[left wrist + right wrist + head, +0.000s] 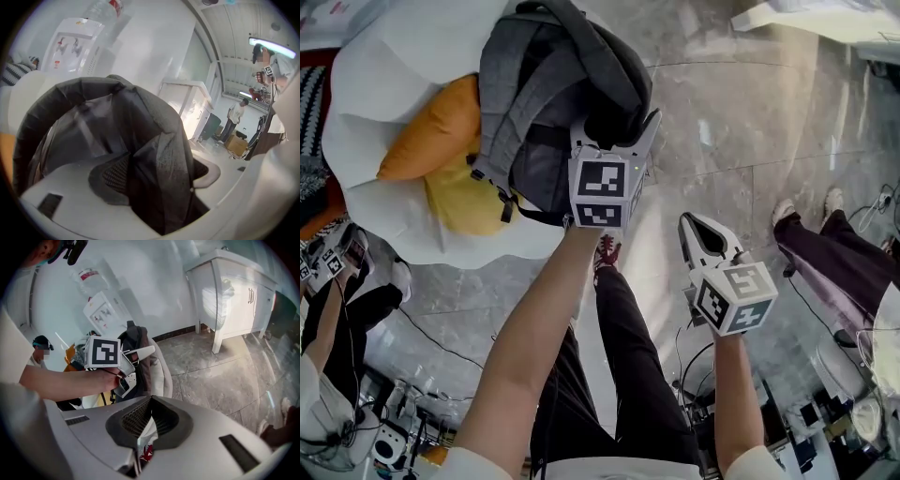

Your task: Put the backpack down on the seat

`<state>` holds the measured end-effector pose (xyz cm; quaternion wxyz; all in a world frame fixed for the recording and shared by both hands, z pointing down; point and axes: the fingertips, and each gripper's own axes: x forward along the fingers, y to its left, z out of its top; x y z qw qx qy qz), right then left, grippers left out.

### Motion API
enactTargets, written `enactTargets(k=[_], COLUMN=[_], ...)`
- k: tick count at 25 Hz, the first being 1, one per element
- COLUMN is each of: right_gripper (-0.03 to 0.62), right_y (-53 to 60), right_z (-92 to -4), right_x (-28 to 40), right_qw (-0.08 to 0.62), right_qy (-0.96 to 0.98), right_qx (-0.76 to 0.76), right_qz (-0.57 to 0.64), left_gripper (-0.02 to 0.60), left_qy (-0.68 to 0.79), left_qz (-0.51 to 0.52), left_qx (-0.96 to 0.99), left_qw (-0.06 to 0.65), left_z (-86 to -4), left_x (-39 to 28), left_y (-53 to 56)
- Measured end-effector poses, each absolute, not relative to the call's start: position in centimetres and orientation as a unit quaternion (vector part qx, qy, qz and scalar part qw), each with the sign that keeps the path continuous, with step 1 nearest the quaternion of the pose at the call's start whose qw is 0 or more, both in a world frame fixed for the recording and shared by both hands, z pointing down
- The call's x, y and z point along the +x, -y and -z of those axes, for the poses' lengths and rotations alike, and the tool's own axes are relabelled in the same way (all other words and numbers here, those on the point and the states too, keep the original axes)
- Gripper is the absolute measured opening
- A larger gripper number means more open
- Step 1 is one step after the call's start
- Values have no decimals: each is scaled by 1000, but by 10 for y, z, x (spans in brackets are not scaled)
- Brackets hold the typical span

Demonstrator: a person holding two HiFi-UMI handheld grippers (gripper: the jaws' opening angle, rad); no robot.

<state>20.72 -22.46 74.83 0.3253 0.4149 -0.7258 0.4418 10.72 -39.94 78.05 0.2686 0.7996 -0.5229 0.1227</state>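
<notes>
Grey tiled floor (750,141) lies beneath 1 white seat (403,84) holding 2 cushions (431,136) and 1 grey backpack (534,75), which rests on the seat. 2 grippers: left gripper (617,127) over the seat, jaws spread, backpack fabric loose between them; right gripper (692,223) off the seat, jaws together, empty. Seat's upper edge is cut off.

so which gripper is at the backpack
The left gripper, jaws open around the backpack on the seat; the right gripper hangs shut over the floor.
</notes>
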Motion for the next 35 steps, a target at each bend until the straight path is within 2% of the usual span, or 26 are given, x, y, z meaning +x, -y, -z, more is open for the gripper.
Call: enactTargets(k=[10, 20, 35], right_gripper=[0, 0, 0], right_y=[214, 196, 193], right_z=[-749, -745, -725], right_x=[200, 195, 179], right_qw=[331, 334, 329], right_qy=[722, 715, 729], right_qx=[419, 424, 434], right_qz=[-441, -444, -414], left_gripper=[393, 428, 428], left_qy=[494, 487, 516], left_qz=[-154, -160, -189], left_qx=[818, 815, 781], left_qw=[250, 271, 296], left_z=[-761, -757, -759], left_x=[108, 96, 23], left_y=[381, 356, 298])
